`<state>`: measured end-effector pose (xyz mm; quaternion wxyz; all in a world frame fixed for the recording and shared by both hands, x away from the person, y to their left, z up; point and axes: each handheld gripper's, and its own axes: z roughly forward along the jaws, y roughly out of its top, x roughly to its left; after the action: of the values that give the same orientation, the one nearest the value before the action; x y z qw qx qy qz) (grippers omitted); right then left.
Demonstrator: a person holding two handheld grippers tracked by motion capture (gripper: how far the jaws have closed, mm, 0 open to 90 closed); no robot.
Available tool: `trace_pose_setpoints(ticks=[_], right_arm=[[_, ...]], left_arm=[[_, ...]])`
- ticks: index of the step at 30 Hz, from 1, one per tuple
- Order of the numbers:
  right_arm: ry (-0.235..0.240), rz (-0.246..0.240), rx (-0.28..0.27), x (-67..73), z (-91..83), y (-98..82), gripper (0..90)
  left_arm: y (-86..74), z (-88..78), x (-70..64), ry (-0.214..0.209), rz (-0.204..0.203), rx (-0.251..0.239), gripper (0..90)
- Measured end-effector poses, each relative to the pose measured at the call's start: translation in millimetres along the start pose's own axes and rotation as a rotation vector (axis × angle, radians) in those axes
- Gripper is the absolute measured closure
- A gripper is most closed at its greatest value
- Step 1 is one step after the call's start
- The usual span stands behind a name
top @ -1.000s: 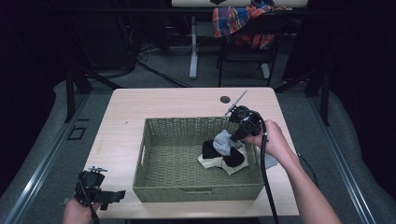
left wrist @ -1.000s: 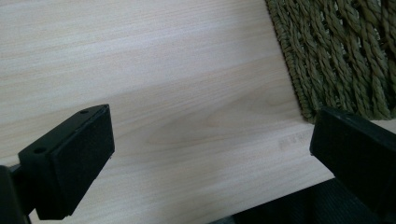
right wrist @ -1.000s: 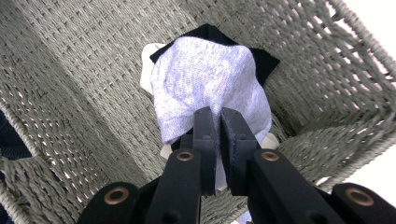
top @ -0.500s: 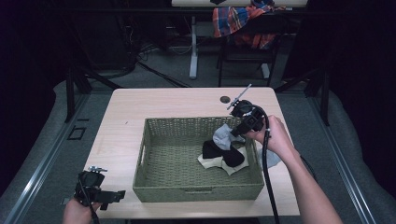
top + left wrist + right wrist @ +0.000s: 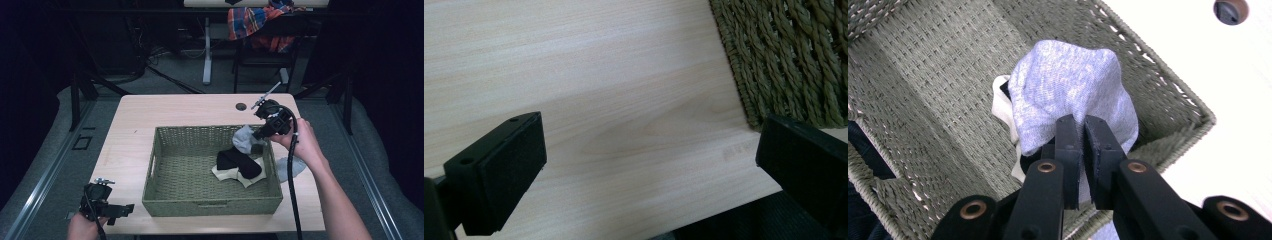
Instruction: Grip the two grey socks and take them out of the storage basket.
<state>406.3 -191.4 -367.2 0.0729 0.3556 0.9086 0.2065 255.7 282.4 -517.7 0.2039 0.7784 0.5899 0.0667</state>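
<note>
Right gripper view has the right tool (image 5: pixel 1082 145) pinching a grey sock (image 5: pixel 1068 95), held up over the woven basket's (image 5: pixel 165 200) far right corner. It looks soft and light, so a bunched fold is the place to grip. Inside the basket I count one black sock (image 5: pixel 239 162) and one cream sock (image 5: pixel 227 174); another grey one (image 5: pixel 292 167) lies just outside its right wall. Beside the basket's near left corner, the left tool (image 5: pixel 117 210) hangs spread over the worktop (image 5: pixel 125 135).

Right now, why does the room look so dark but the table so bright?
High view: light falls on the table while the floor behind stays dim. Left gripper view: a soft shadow crosses the wood, and the near tongs look blurry. Right gripper view: the grey sock looks sharp, the tabletop washed-out white.
</note>
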Motion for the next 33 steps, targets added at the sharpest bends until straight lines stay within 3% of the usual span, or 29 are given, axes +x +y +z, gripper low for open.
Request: trace_pose_setpoints(ticks=[11,13,16,33], right_arm=[[-0.018,0.064,-0.052,-13.7,-22.1,-19.7,85.4],[-0.026,0.060,-0.041,-15.4,-24.4,-21.3,85.3],[-0.030,0.093,-0.067,-19.6,-30.9,-29.3,85.4],[-0.096,0.189,-0.039,-47.6,-41.8,-66.5,85.4]], left_arm=[[-0.3,-0.6,-0.1,0.002,-0.002,0.001,0.1],[-0.2,-0.5,-0.6,0.002,-0.002,0.001,0.1],[1.4,0.5,-1.1,0.004,0.001,0.004,0.0],[11.4,6.2,-8.3,-0.003,0.036,0.013,0.0]])
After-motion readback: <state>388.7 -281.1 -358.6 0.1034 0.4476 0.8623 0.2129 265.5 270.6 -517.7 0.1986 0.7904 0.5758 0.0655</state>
